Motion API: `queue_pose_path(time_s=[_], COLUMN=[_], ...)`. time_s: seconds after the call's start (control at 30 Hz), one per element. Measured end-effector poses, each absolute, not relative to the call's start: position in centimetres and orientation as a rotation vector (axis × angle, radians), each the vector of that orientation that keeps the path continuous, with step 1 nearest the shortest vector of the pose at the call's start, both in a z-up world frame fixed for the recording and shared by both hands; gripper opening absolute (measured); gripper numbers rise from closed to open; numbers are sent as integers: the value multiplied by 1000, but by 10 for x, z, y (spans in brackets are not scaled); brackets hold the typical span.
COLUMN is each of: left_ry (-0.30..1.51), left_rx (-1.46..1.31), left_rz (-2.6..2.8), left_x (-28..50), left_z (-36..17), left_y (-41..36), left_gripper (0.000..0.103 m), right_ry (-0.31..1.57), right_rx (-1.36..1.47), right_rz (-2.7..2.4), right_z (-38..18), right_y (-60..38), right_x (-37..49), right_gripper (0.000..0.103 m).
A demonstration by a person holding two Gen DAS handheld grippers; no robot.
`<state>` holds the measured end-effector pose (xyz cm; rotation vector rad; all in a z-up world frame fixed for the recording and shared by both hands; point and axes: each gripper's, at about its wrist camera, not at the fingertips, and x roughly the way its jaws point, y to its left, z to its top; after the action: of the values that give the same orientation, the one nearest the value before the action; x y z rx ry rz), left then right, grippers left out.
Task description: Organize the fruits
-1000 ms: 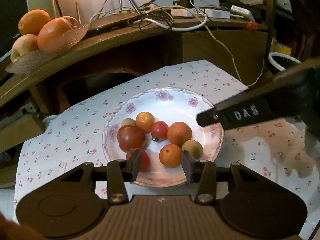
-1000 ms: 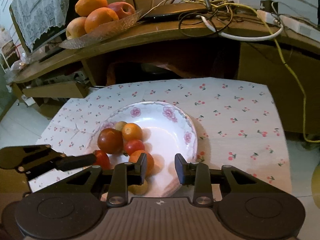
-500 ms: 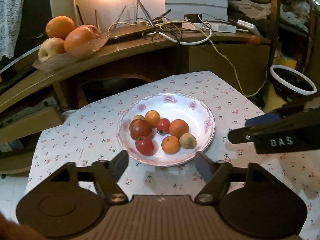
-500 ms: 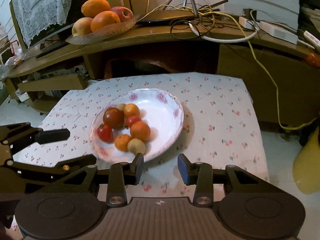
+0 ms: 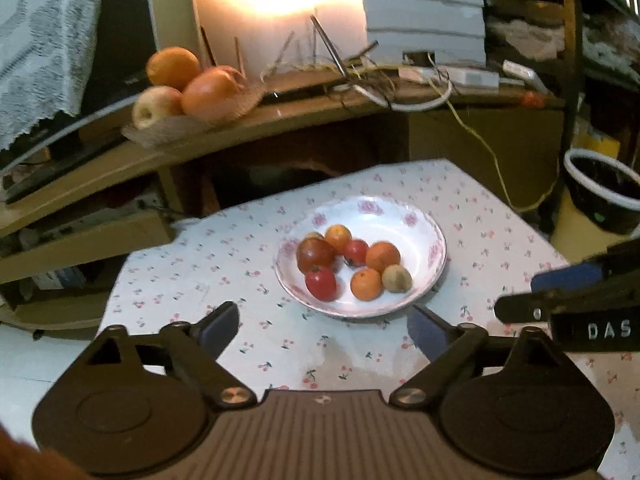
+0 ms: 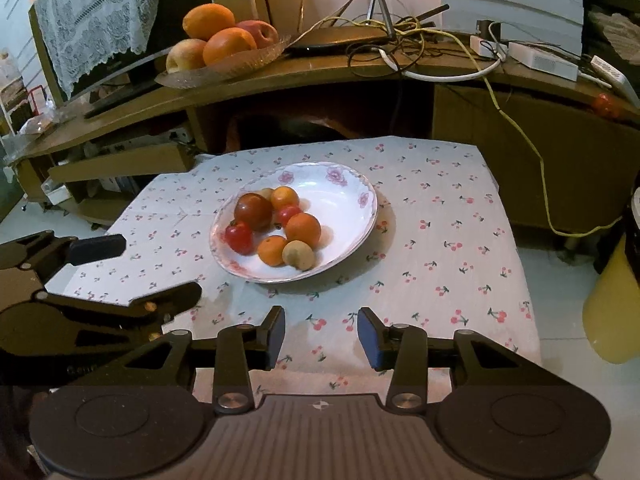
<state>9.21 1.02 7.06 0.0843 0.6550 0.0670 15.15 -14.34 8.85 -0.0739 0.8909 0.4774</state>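
Hovering empty over the cloth, near the fruit plate (image 6: 362, 236).
Left gripper (image 5: 322, 326) is gaping wide; right gripper (image 6: 321, 338) is standing partly parted, gripping nothing.

fruits (image 5: 352, 264) on plate (image 5: 424, 292), left gripper (image 5: 324, 330) spread

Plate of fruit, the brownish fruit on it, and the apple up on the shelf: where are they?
plate (image 6: 344, 190), right wrist view, bare inner surface.
brownish fruit (image 6: 298, 255), right wrist view, its middle.
apple (image 5: 157, 105), left wrist view, its front.
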Motion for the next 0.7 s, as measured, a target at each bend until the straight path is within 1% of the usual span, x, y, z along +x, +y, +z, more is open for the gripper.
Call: queue_pose_path(time_s=[0.17,0.7], left_ry=[589,611], left_rx=[65,42], left_rz=[54,59], left_x=[71,39], left_z=[85,84], left_y=[9,1], left_gripper=[103,103], right_ry=[873,837], right_rx=[-49,-15], right_rz=[478,473], right_z=[96,108], right_y=[-148,-156], right_x=[137,91], right_gripper=[42,46])
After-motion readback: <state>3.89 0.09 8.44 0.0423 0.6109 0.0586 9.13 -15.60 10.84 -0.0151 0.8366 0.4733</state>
